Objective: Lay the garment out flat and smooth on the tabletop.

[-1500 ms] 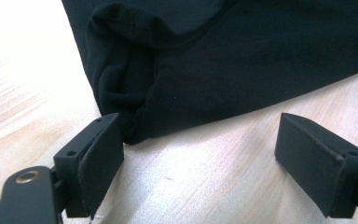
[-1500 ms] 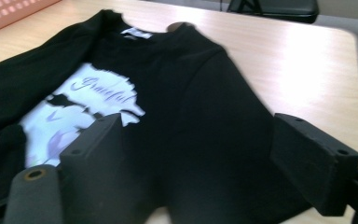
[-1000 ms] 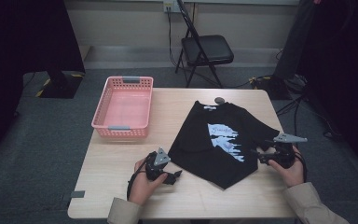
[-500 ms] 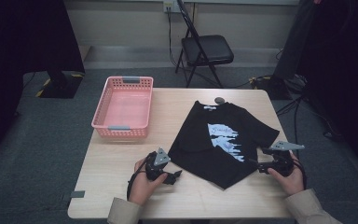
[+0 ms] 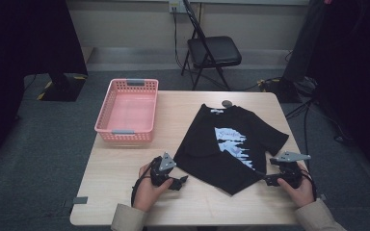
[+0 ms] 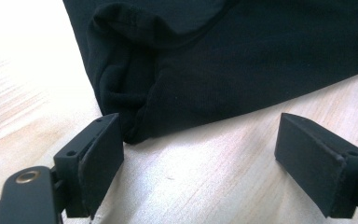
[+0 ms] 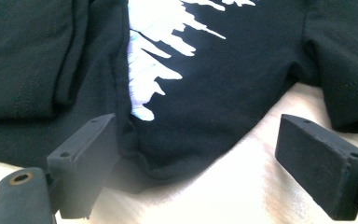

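We see a black T-shirt with a white print lying flat and askew on the tabletop. Our left tongs sit just beside its left corner, our right tongs at its right hem. A pink basket stands at the far left, a folding chair beyond.

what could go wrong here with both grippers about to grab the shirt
The left hand-held gripper is open at a bunched corner of the black t-shirt; closing there may pinch several layers. The right hand-held gripper has the hem barely between its open jaws, so the cloth may slip out. The shirt lies skewed, one sleeve folded over, so lifting could crease it further.
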Demonstrator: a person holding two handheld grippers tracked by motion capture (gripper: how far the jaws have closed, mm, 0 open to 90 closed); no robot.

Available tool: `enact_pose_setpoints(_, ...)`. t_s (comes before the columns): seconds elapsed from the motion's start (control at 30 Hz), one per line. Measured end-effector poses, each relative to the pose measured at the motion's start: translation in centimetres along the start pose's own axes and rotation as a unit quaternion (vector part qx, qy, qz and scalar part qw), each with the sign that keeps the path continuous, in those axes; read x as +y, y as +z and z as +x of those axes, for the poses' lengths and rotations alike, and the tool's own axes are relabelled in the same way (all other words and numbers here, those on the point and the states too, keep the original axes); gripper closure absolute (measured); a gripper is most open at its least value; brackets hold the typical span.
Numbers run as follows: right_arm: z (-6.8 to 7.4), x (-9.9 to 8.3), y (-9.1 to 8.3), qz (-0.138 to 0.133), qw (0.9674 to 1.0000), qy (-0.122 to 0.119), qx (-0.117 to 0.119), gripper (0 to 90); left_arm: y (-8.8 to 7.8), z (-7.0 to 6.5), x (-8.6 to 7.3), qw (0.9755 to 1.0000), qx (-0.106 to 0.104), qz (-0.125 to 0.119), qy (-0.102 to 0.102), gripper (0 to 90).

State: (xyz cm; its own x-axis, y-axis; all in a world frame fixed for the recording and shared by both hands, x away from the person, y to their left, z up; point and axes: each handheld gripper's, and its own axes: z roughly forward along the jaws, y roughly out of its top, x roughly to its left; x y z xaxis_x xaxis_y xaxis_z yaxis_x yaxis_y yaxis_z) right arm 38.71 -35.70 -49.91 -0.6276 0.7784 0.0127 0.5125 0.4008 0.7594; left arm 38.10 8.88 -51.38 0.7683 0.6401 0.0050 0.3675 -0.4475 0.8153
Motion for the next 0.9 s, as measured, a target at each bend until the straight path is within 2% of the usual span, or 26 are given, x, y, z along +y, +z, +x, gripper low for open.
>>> enact_pose_setpoints(0.17, 0.5, 0.0, -0.7, -0.004, 0.9998, -0.017, 0.002, 12.2, 0.0, 0.0, 0.0, 1.0, 0.0, 0.0, 0.0, 15.0)
enact_pose_setpoints(0.23, 0.8, 0.0, -0.9, -0.004, 0.9998, -0.019, 0.01, 12.1, 0.0, 0.0, 0.0, 1.0, 0.0, 0.0, 0.0, 15.1)
enact_pose_setpoints(0.43, 1.4, -0.6, -0.4, 0.019, 0.9989, -0.039, 0.018, 11.6, 0.0, 0.0, 0.0, 1.0, 0.0, 0.0, 0.0, 15.1)
enact_pose_setpoints(0.6, 1.5, -0.6, -0.4, 0.021, 0.9986, -0.04, 0.029, 10.9, 0.0, 0.0, 0.0, 1.0, 0.0, 0.0, 0.0, 15.1)
enact_pose_setpoints(0.9, 1.5, -0.6, -0.3, 0.025, 0.9984, -0.042, 0.029, 8.2, 0.0, 0.0, 0.0, 1.0, 0.0, 0.0, 0.0, 15.1)
